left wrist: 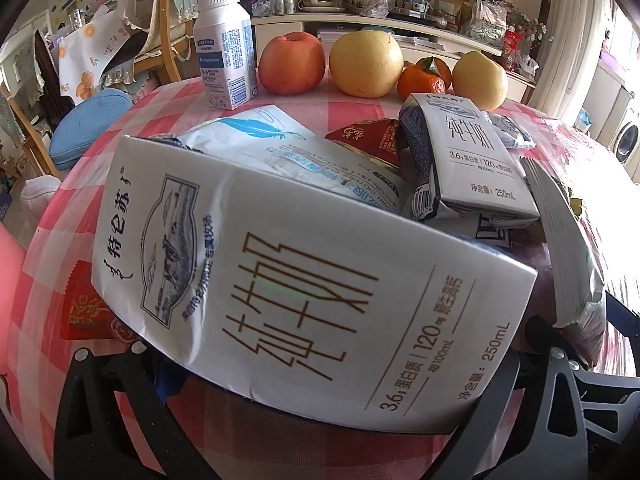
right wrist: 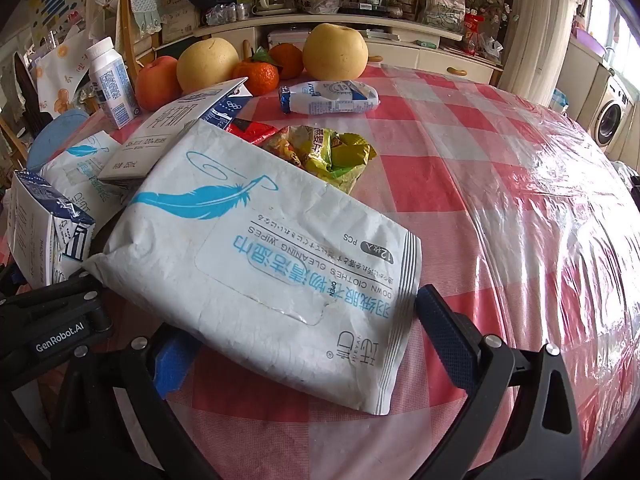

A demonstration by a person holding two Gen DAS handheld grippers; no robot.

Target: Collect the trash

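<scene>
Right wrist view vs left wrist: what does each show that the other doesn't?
Only the right wrist view: a crumpled yellow-green snack wrapper, a small white bottle lying on its side, and the wipes pack between the right gripper's open jaws.

Only the left wrist view: a large milk carton filling the frame between the left gripper's open jaws, and a red packet beneath it.

Both: apple, pears, oranges, upright white bottle, checked tablecloth.

White milk carton [left wrist: 304, 280] and wipes pack [right wrist: 272, 264] flat on checked tablecloth [right wrist: 460, 184]
</scene>
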